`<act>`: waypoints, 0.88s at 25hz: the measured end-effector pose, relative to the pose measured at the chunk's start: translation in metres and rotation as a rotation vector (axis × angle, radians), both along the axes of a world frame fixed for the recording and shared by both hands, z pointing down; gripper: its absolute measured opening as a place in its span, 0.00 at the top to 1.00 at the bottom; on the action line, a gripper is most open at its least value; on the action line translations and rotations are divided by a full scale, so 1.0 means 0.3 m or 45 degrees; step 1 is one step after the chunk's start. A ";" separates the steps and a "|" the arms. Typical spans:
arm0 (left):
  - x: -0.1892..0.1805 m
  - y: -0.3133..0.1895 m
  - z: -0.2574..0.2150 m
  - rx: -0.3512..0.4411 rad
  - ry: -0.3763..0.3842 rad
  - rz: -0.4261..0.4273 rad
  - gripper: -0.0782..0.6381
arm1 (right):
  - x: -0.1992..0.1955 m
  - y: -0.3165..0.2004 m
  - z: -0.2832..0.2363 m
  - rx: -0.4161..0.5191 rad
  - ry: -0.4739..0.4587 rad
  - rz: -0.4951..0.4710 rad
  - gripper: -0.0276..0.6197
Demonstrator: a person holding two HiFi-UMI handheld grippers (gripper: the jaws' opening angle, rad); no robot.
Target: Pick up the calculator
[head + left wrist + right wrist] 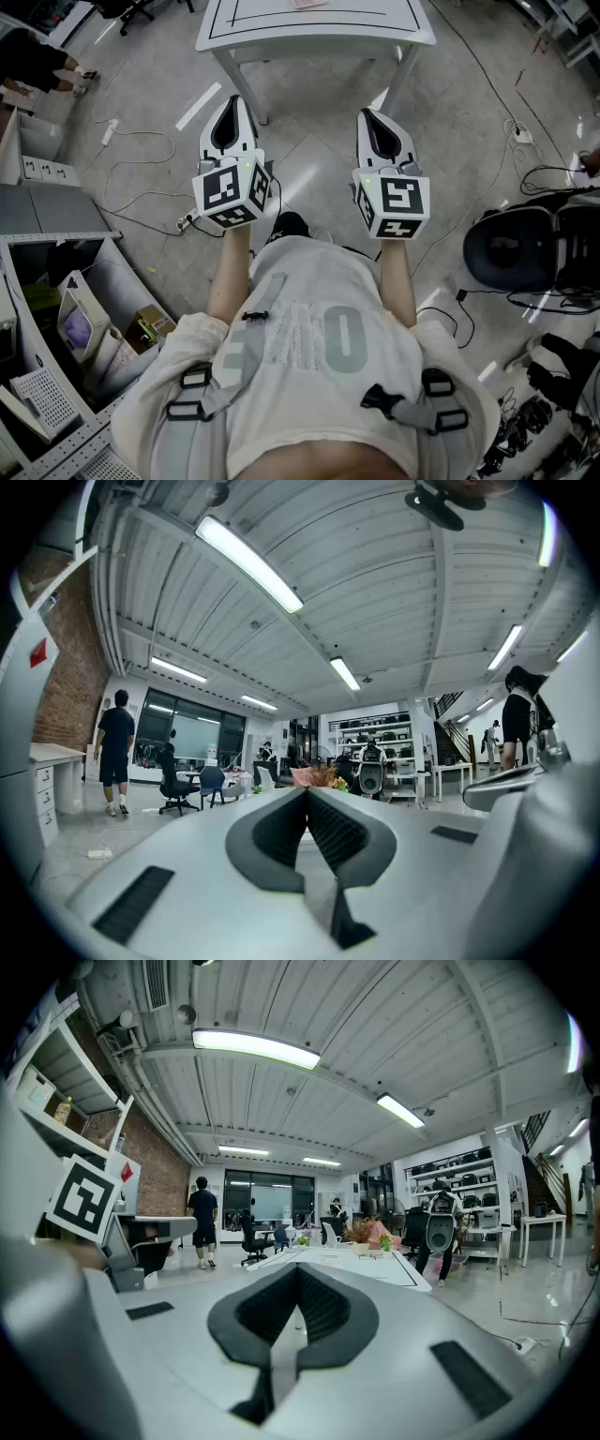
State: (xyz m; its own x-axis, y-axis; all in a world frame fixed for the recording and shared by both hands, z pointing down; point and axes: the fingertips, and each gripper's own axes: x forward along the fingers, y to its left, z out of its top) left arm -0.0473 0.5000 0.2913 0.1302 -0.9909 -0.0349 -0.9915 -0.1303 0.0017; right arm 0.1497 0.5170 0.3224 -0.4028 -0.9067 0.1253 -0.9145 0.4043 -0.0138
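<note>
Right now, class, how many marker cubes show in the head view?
2. The left cube sits on the left gripper, the right cube on the right gripper. None appears hidden.

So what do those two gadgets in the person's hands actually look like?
The left gripper and right gripper are white plastic shells tapering to a point, lined with black ribbed pads. Each carries a cube of black-and-white square markers at the back. The person wears a pale short-sleeved top under grey harness straps with black buckles.
</note>
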 end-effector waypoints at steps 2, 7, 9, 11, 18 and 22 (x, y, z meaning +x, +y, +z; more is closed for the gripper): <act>0.004 -0.004 -0.010 0.009 -0.009 0.009 0.86 | -0.002 -0.004 -0.003 0.003 0.003 0.002 0.95; 0.009 -0.021 -0.023 0.015 -0.016 0.018 0.86 | -0.010 -0.022 -0.013 0.008 -0.023 -0.010 0.95; 0.016 -0.029 -0.031 0.017 -0.028 0.028 0.86 | -0.006 -0.037 -0.027 0.007 -0.111 -0.017 0.95; 0.021 -0.038 -0.041 0.025 -0.044 0.041 0.86 | -0.001 -0.062 -0.035 0.006 -0.168 -0.010 0.95; -0.028 -0.067 -0.025 0.008 -0.009 0.015 0.86 | -0.057 -0.107 0.008 -0.048 -0.199 -0.057 0.95; -0.033 -0.126 -0.010 0.010 -0.008 0.024 0.86 | -0.072 -0.160 0.022 -0.057 -0.189 -0.075 0.95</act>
State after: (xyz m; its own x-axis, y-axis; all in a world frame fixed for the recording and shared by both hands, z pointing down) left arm -0.0573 0.4623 0.2884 0.1488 -0.9880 -0.0418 -0.9889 -0.1487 -0.0058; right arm 0.1282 0.4689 0.3290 -0.4724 -0.8756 0.1003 -0.8757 0.4534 -0.1662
